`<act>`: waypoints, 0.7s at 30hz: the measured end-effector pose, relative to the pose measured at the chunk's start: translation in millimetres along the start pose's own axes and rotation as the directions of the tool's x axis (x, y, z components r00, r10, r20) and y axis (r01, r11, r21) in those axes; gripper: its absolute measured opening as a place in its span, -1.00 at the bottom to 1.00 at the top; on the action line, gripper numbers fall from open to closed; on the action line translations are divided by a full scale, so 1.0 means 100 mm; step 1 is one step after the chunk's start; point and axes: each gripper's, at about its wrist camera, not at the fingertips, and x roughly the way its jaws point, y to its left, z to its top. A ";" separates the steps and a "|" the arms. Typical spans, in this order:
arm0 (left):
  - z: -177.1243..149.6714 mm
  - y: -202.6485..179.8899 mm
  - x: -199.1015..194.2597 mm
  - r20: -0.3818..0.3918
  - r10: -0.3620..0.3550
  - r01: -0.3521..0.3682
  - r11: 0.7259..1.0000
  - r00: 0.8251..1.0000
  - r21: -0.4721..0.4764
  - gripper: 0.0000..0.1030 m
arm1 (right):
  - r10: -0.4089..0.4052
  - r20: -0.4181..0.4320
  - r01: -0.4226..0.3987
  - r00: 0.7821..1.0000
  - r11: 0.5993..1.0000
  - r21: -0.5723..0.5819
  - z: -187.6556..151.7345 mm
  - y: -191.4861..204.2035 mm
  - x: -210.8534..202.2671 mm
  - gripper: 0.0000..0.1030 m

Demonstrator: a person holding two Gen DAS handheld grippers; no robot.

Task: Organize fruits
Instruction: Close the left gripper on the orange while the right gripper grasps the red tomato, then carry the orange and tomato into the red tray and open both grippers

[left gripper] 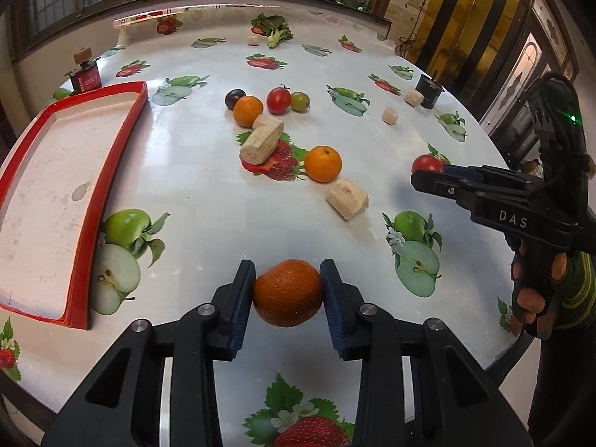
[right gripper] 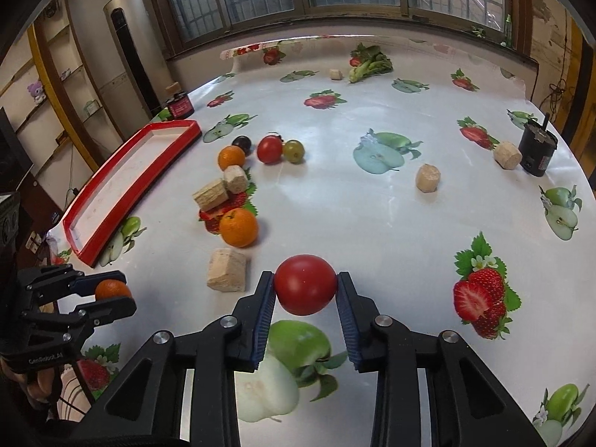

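Observation:
My left gripper (left gripper: 287, 279) is shut on a dark orange mandarin (left gripper: 287, 292), held just above the fruit-print tablecloth; it also shows at the left of the right wrist view as left gripper (right gripper: 111, 292). My right gripper (right gripper: 305, 285) is shut on a red tomato (right gripper: 305, 285); in the left wrist view the right gripper (left gripper: 428, 175) hides most of that tomato (left gripper: 426, 164). On the table lie two oranges (left gripper: 323, 164) (left gripper: 247, 111), a red tomato (left gripper: 278, 100), a green tomato (left gripper: 300, 101) and a dark plum (left gripper: 234, 97). A red-rimmed tray (left gripper: 123, 141) lies at the left.
Several beige foam blocks (left gripper: 260, 143) (left gripper: 348, 198) lie among the fruit. Leafy greens (left gripper: 273, 29) sit at the far edge. A red device (left gripper: 86, 76) stands behind the tray, a black device (left gripper: 428, 91) at the right. A person's hand (left gripper: 536, 287) holds the right gripper.

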 end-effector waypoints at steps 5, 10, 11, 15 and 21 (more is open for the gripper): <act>0.01 0.10 -0.09 0.022 0.013 -0.013 1.000 1.000 -0.013 -0.35 | 0.031 -0.002 -0.031 1.000 0.999 -0.033 -0.01 0.24 -0.01 -0.34; 0.02 0.23 -0.18 0.037 0.037 -0.036 0.999 0.999 -0.037 -0.35 | 0.058 -0.011 -0.058 0.998 0.996 -0.060 -0.01 0.44 0.02 -0.34; 0.03 0.26 -0.19 0.041 0.043 -0.041 0.998 0.998 -0.042 -0.35 | 0.063 -0.014 -0.064 0.998 0.996 -0.065 0.00 0.48 0.03 -0.34; 0.04 0.38 -0.26 0.053 0.058 -0.055 0.997 0.997 -0.061 -0.35 | 0.085 -0.019 -0.086 0.996 0.993 -0.080 0.01 0.61 0.05 -0.34; 0.07 0.59 -0.35 0.069 0.091 -0.084 0.992 0.993 -0.092 -0.35 | 0.119 -0.025 -0.121 0.993 0.987 -0.107 0.08 0.86 0.12 -0.34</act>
